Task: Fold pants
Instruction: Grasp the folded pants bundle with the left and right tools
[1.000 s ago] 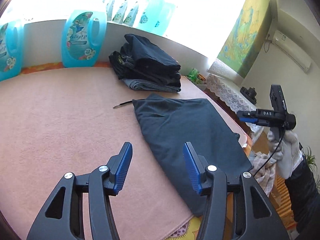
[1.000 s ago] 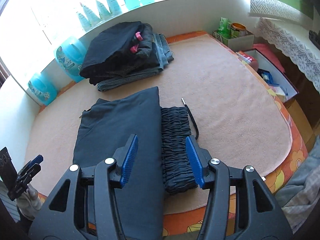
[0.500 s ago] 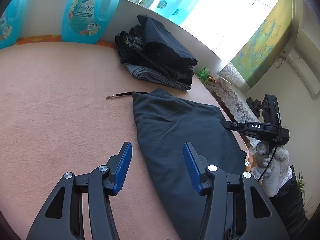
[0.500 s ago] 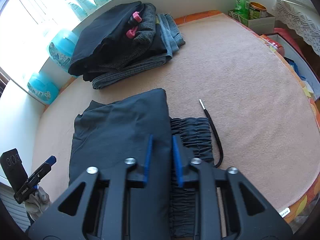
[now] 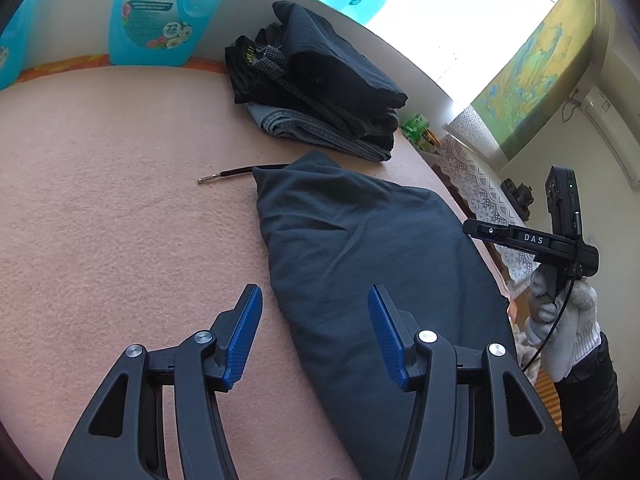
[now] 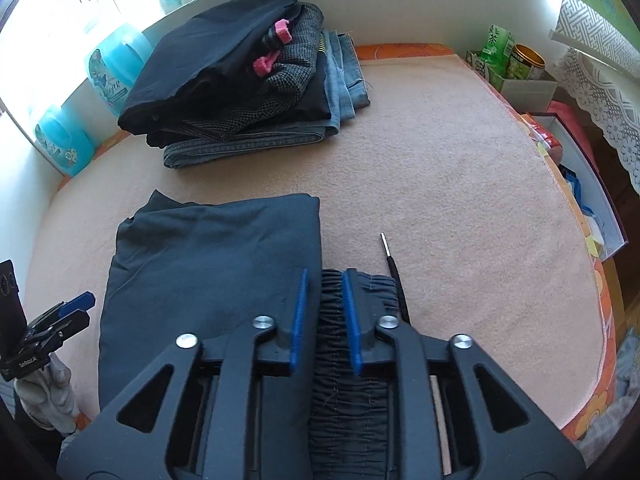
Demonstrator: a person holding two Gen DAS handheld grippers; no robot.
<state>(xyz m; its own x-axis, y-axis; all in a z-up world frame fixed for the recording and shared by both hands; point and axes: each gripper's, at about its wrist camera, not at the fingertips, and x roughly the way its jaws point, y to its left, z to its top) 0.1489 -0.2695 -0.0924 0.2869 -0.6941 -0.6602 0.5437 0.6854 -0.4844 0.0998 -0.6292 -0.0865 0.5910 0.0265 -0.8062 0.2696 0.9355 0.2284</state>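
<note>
While the folded dark teal pants (image 5: 360, 264) lie on the pink-beige blanket (image 5: 100, 208) at its near edge, the left gripper (image 5: 316, 320) hovers wide open over their left edge. Right gripper (image 6: 325, 312), jaws narrow and just opening, frames the gathered waistband (image 6: 348, 400) without pressing it.

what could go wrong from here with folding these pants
1. The drawstring trails loose on the mat beside the waistband; it may end up outside the fold.
2. The left gripper, open, straddles the edge of the pants; it might pinch only the top layer.
</note>
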